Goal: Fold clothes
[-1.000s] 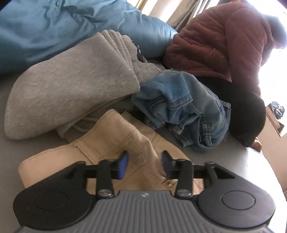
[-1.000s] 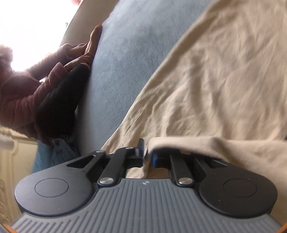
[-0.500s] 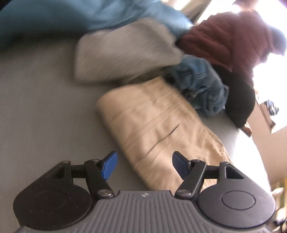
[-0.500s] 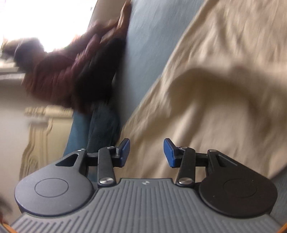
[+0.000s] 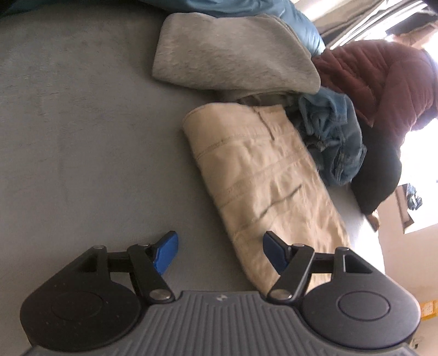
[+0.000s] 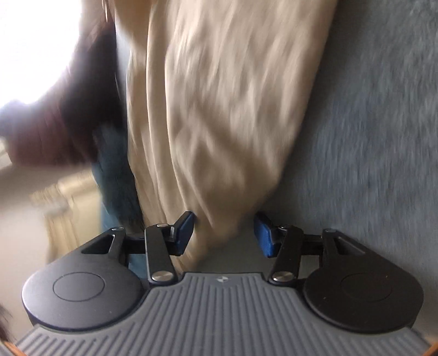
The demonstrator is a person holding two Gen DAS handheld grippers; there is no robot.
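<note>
Beige trousers (image 5: 257, 175) lie folded lengthwise on the grey bed surface (image 5: 82, 137), waistband at the far end. My left gripper (image 5: 219, 253) is open above their near end; its right finger overlaps the cloth and its left finger is over bare grey surface. In the right wrist view the same beige trousers (image 6: 227, 95) fill the middle, blurred by motion. My right gripper (image 6: 223, 235) is open, with the narrow end of the cloth lying between its blue pads (image 6: 184, 231), not pinched.
Behind the trousers sits a heap: a grey sweatshirt (image 5: 230, 52), crumpled blue jeans (image 5: 334, 137), a maroon quilted jacket (image 5: 377, 76), a black garment (image 5: 380, 175) and a blue duvet (image 5: 246, 8). The bed's edge (image 5: 364, 219) runs at right.
Both grippers have let go of the beige trousers and opened. The left one pulled back and swung, so the folded trousers now show whole. The right view has rotated and is blurred.
</note>
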